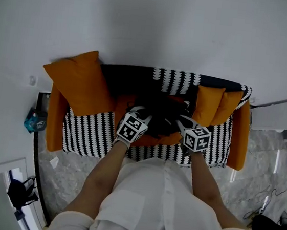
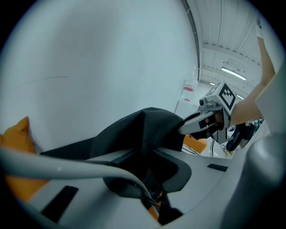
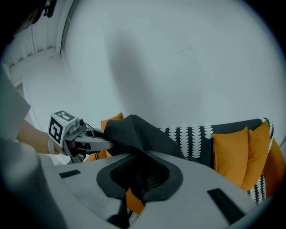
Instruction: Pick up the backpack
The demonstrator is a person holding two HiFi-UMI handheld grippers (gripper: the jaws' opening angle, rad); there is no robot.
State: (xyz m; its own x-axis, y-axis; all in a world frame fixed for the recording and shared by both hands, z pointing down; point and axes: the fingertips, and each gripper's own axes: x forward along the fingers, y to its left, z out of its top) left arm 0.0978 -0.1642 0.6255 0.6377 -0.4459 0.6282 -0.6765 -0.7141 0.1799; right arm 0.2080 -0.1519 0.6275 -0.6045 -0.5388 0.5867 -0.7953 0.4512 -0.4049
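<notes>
The black backpack (image 1: 162, 111) lies in the middle of a striped sofa (image 1: 87, 131). My left gripper (image 1: 141, 112) is at its left side and my right gripper (image 1: 180, 121) at its right side. In the left gripper view a fold of the backpack (image 2: 138, 129) is pinched between the left gripper (image 2: 149, 181) pads, and the right gripper (image 2: 190, 127) bites the same fabric further off. In the right gripper view the right gripper (image 3: 138, 179) is shut on the black cloth (image 3: 134, 132). There the left gripper (image 3: 105, 144) holds the far end of the cloth. The cloth is pulled up into a ridge between them.
Orange cushions (image 1: 78, 81) (image 1: 209, 104) lean on the sofa back on both sides of the backpack. A white wall rises behind the sofa. A white unit (image 1: 282, 115) stands at the right, cables (image 1: 270, 203) lie on the floor, and a blue object (image 1: 35, 120) sits at the left.
</notes>
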